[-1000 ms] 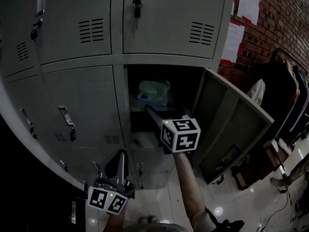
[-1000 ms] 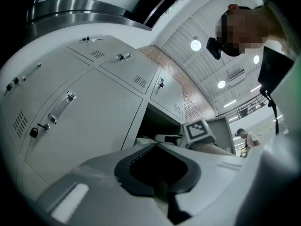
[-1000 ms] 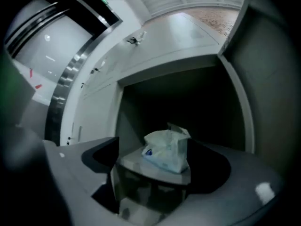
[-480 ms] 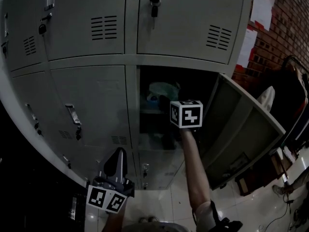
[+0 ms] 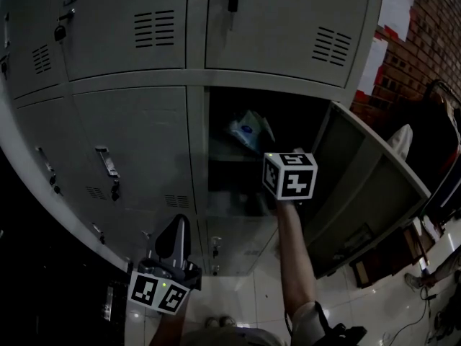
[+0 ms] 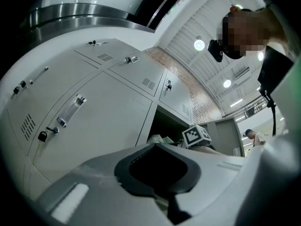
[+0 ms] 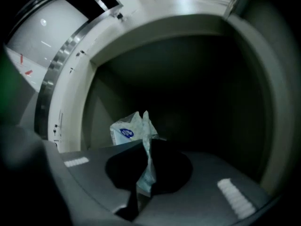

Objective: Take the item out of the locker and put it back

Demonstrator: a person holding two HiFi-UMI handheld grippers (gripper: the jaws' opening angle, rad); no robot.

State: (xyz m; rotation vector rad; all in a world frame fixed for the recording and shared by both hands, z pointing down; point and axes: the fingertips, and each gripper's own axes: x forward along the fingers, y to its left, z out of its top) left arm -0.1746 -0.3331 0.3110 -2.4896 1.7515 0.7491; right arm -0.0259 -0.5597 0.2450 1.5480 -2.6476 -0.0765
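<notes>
Right gripper view: right gripper [image 7: 146, 149] has its jaws pinched together on the crumpled top edge of a clear plastic bag [image 7: 129, 130] with a blue label. A strip of the film runs down the seam between the jaws. The bag sits inside the dark compartment of the open locker [image 7: 70, 102], toward its left side. The jaws hide the bag's underside, so can't tell whether it rests on the shelf or hangs clear.

Head view adds what that one can't: the marker cube [image 5: 290, 176] is just outside the compartment mouth and a bare forearm [image 5: 295, 258] runs up to it. The bag shows above and left of the cube, in the upper part of the opening. The locker door [image 5: 360, 186] is swung wide to the right. The jaws themselves are lost in shadow there.

Left gripper view: left gripper [image 6: 160, 149] is closed with nothing between its jaws, pointing up at the locker fronts. It catches the right gripper's cube at the open compartment, plus ceiling lights [image 6: 200, 44], which the head view doesn't show.

Head view puts the left gripper low, in front of the bottom row, well apart from the bag. Neighbouring doors are closed and a padlock [image 5: 115, 192] hangs on one. Brick wall [image 5: 432, 20] at far right, tiled floor [image 5: 374, 294] below.
</notes>
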